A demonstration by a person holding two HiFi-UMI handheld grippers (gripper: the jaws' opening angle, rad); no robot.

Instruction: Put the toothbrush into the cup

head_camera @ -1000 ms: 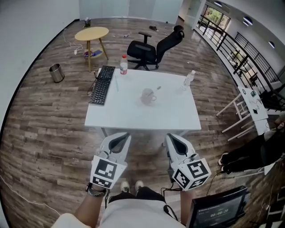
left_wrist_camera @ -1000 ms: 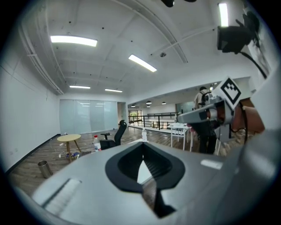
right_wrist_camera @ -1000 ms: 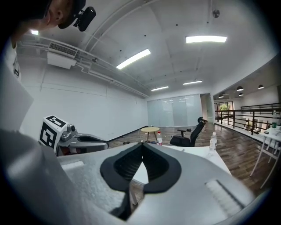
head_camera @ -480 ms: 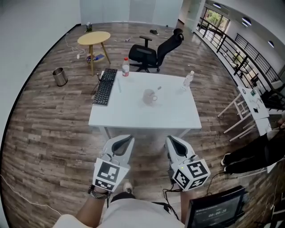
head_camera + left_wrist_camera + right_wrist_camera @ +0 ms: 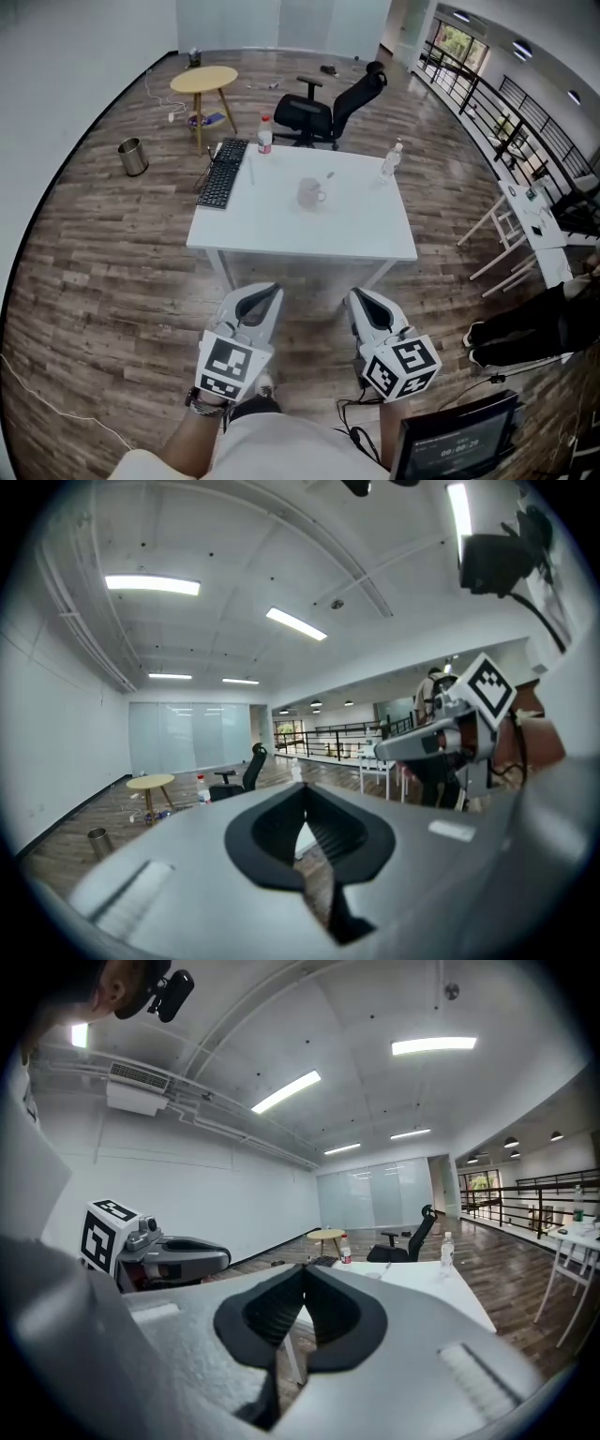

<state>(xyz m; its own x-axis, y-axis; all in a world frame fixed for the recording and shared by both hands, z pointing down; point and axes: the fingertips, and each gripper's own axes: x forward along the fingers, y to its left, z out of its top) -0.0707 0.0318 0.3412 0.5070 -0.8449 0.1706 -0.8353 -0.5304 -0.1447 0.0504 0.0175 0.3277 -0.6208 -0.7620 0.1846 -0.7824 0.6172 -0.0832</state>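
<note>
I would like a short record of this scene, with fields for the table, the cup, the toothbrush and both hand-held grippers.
table: white, ahead of both grippers
cup: upright, near the table's middle
toothbrush: thin item lying just beyond the cup, apart from it; too small to be sure
left hand-held gripper: jaws together, empty, short of the table
right hand-held gripper: jaws together, empty, short of the table
other items: keyboard, red-capped bottle, clear bottle

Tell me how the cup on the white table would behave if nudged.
The cup looks small and pale, probably light, so a nudge may slide it on the smooth table. It stands upright with a side handle; a high push could tip it. Material unclear.
</note>
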